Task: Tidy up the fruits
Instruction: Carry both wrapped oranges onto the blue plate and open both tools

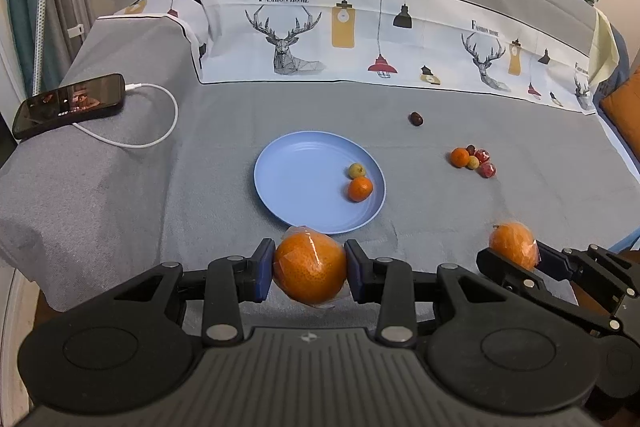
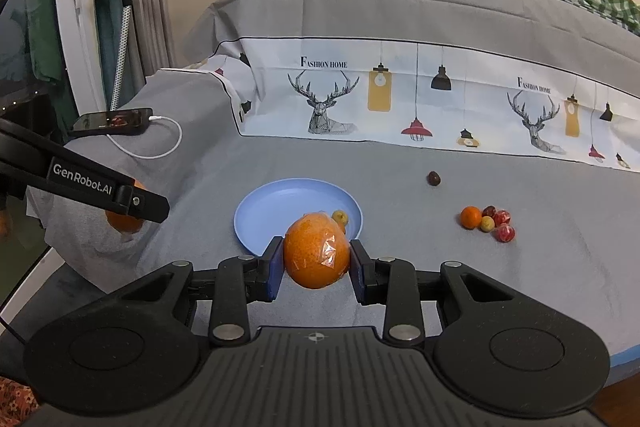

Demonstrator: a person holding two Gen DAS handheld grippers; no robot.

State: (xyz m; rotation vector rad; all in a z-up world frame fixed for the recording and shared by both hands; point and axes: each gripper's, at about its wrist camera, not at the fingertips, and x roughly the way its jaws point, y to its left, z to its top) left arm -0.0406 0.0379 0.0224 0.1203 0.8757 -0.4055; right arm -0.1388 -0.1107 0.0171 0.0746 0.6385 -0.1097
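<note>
Tongs (image 1: 310,269) (image 2: 316,259) each pinch round, film-wrapped, dimpled oranges (image 1: 310,273) (image 2: 316,253).

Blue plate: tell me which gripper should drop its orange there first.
Left, probably. The left gripper holds its wrapped orange just short of the blue plate rim. The right gripper, also holding an orange, sits off to the side.

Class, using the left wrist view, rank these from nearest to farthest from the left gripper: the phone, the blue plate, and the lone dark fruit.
1. Blue plate: just ahead of the left gripper.
2. Lone dark fruit: beyond the plate, to the right.
3. Phone: far left, on the raised cushion.
</note>
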